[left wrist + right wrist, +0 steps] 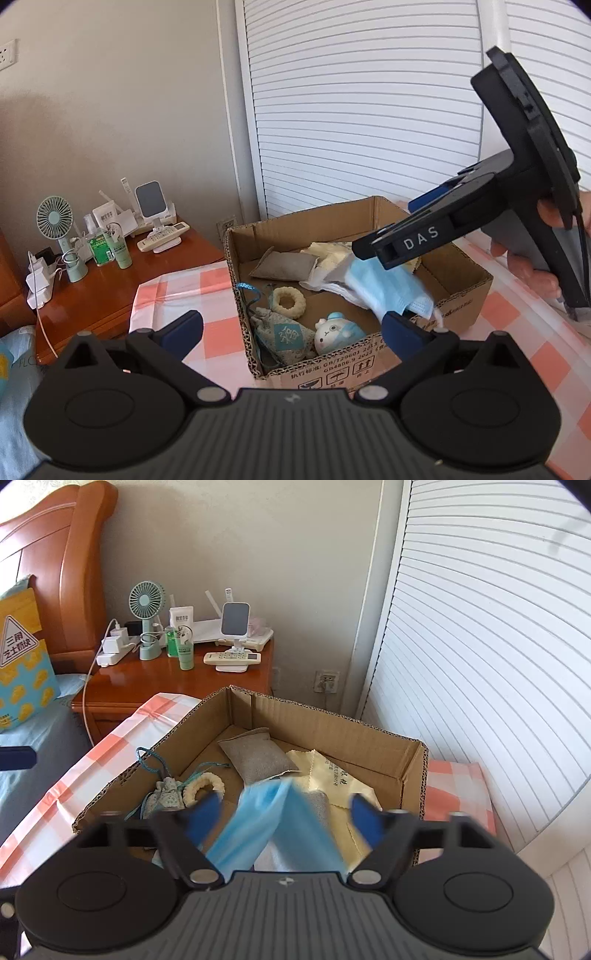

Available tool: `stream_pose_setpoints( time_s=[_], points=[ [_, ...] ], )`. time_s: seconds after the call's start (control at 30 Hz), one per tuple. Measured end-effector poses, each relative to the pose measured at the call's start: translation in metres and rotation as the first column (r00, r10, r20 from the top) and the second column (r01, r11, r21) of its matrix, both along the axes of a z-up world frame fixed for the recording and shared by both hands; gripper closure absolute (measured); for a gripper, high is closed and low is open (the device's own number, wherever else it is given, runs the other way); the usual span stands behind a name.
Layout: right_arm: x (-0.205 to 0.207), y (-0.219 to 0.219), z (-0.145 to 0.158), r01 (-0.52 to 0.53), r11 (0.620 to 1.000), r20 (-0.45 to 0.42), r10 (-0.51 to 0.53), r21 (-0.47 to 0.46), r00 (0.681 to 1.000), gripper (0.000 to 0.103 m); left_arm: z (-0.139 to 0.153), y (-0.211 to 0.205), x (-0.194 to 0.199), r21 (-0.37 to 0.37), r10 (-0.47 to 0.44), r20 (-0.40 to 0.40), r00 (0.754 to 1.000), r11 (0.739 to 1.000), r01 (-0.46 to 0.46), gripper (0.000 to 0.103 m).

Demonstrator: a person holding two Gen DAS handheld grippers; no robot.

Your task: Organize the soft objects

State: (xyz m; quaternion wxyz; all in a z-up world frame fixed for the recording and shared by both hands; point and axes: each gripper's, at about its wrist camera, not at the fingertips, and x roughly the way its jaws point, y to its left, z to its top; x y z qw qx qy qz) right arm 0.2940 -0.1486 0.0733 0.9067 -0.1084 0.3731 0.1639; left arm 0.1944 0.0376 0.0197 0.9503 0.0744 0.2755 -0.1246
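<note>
A cardboard box [465, 295] [332, 725] stands on a pink checked cloth. In it lie a grey pouch [282, 264] [256, 755], a cream ring [289, 300] [203, 786], a patterned drawstring sachet [284, 338] [166, 794], a white-and-blue plush toy [338, 332] and a yellow cloth [332, 775]. A blue face mask [388, 288] [273, 823] hangs, blurred, over the box between the open fingers of my right gripper [288, 812], which also shows in the left wrist view [391, 251]. My left gripper [291, 328] is open and empty in front of the box.
A wooden nightstand [110, 288] [184, 683] left of the box holds a small fan [55, 218] [146, 598], bottles, a remote and chargers. White louvred doors [369, 110] stand behind. A bed with a wooden headboard [74, 554] is on the left.
</note>
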Motion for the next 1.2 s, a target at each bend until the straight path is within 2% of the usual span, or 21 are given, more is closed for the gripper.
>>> stream_pose_setpoints(
  time_s=[0.07, 0.23, 0.37, 0.43, 0.57, 0.73, 0.87, 1.2],
  points=[
    [-0.006, 0.000, 0.000, -0.002, 1.000, 0.005, 0.002, 0.014, 1.000, 0.003, -0.001, 0.002, -0.003, -0.015, 0.010, -0.010, 1.000, 1.000, -0.010, 0.001],
    [-0.025, -0.002, 0.005, 0.033, 0.999, -0.017, -0.033, 0.009, 0.999, 0.000, -0.001, 0.006, -0.010, -0.043, 0.037, -0.042, 0.998, 0.998, -0.039, 0.001],
    [-0.050, -0.002, 0.011, 0.137, 0.988, -0.039, -0.140, -0.070, 0.989, 0.000, 0.004, 0.008, -0.024, -0.054, 0.105, -0.058, 0.993, 0.993, -0.108, 0.001],
    [-0.066, -0.003, 0.011, 0.204, 0.973, -0.046, -0.210, -0.108, 0.977, 0.000, 0.006, 0.008, -0.029, -0.047, 0.149, -0.092, 0.985, 0.987, -0.153, 0.001],
    [-0.100, -0.010, 0.010, 0.297, 0.950, -0.076, -0.304, -0.096, 0.949, 0.000, 0.009, 0.011, -0.039, -0.052, 0.216, -0.143, 0.966, 0.973, -0.226, 0.001],
    [-0.131, -0.017, 0.008, 0.362, 0.930, -0.109, -0.367, -0.061, 0.924, 0.000, 0.012, 0.012, -0.049, -0.063, 0.225, -0.170, 0.959, 0.969, -0.239, 0.001],
    [-0.146, -0.019, 0.007, 0.403, 0.914, -0.121, -0.406, -0.046, 0.906, 0.000, 0.013, 0.006, -0.055, -0.039, 0.223, -0.169, 0.960, 0.972, -0.233, 0.001],
    [-0.157, -0.017, 0.010, 0.400, 0.916, -0.117, -0.400, -0.028, 0.909, 0.000, 0.013, 0.000, -0.063, -0.020, 0.218, -0.173, 0.961, 0.974, -0.224, 0.001]
  ],
)
